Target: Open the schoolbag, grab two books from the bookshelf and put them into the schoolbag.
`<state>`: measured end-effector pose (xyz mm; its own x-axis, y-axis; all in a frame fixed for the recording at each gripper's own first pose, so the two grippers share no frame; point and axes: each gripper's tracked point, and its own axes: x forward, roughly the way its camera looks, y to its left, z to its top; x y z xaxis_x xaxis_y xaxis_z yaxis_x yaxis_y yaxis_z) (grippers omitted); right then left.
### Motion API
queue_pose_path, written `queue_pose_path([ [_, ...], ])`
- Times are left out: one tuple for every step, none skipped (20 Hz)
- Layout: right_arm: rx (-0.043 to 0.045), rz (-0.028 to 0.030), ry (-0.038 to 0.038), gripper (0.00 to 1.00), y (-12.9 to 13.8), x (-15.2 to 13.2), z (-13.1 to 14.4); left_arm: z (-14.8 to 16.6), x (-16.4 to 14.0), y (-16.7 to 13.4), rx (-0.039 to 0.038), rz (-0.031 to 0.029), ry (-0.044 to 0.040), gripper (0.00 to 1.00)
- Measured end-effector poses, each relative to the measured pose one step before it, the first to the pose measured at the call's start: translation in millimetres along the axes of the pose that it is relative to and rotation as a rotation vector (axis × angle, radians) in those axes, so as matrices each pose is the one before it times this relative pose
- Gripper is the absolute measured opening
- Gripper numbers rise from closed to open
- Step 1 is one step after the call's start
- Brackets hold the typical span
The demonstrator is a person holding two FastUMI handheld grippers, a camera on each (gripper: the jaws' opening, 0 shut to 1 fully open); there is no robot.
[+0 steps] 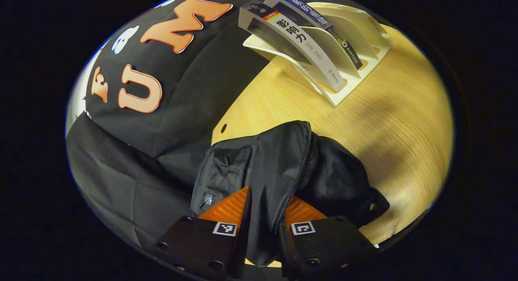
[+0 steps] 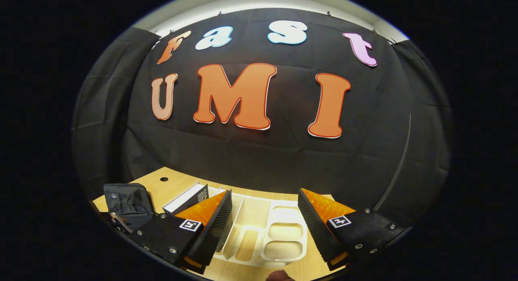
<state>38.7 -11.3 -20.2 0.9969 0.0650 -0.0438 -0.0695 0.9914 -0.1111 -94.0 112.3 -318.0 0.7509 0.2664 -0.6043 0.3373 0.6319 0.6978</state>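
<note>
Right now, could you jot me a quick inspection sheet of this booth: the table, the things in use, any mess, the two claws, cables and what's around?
Surface: light wooden table, a round hole near its far edge.
Job's things: black schoolbag, zipper showing, lying on the table; two books standing in the white bookshelf.
Clutter: nothing seen.
Claws: left claw pinches a fold of the schoolbag by the zipper; right claw open, hanging over the bookshelf's empty slots.
Cables: nothing seen.
Surroundings: black cloth wall behind the table.
</note>
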Motion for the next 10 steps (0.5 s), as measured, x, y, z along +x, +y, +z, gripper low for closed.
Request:
queue_pose_path([
  [-0.00290, 0.00076, 0.00504, 0.98, 3.29, 1.31, -0.35, 2.23, -1.05, 2.16, -0.00204, -0.02826, -0.00327, 0.25],
  [-0.00524, 0.00273, 0.00638, 0.98, 4.41, 1.77, 1.87, 2.23, -2.13, 3.88, -0.00547, -0.02920, -0.00624, 0.21],
  [-0.00613, 0.00094, 0.00573, 0.98, 4.44, 1.64, 1.01, 2.31, -0.80, 2.88, -0.00746, -0.03488, -0.00556, 0.14],
  [-0.00850, 0.00259, 0.00651, 0.98, 4.96, 1.94, 1.49, -0.77, -2.55, 1.84, -0.01355, -0.03346, -0.00086, 0.12],
  [-0.00811, -0.00273, 0.00900, 0.98, 4.35, 1.92, -0.02, 0.57, -0.60, 2.08, -0.01523, -0.03694, 0.00349, 0.10],
  [-0.00522, 0.00388, 0.01221, 0.98, 4.84, 2.09, -0.26, 1.49, 0.01, 2.84, -0.01281, -0.03730, -0.00106, 0.10],
  [-0.00038, 0.00592, 0.01268, 0.98, 7.04, 1.37, -1.14, 0.48, 0.45, 5.64, -0.01131, -0.02840, 0.00050, 0.09],
  [0.00072, 0.00734, 0.01457, 0.98, 6.40, 1.80, 0.07, 1.68, -2.32, 3.86, -0.01266, -0.02878, -0.00129, 0.09],
  [0.00004, 0.00687, 0.01471, 0.98, 6.56, 2.03, -1.19, 2.89, -1.56, 4.67, -0.01344, -0.02837, -0.00236, 0.09],
  [-0.00319, 0.00512, 0.01397, 0.98, 5.71, 1.82, 0.05, 2.02, -2.03, 3.71, -0.01262, -0.03484, 0.00087, 0.07],
])
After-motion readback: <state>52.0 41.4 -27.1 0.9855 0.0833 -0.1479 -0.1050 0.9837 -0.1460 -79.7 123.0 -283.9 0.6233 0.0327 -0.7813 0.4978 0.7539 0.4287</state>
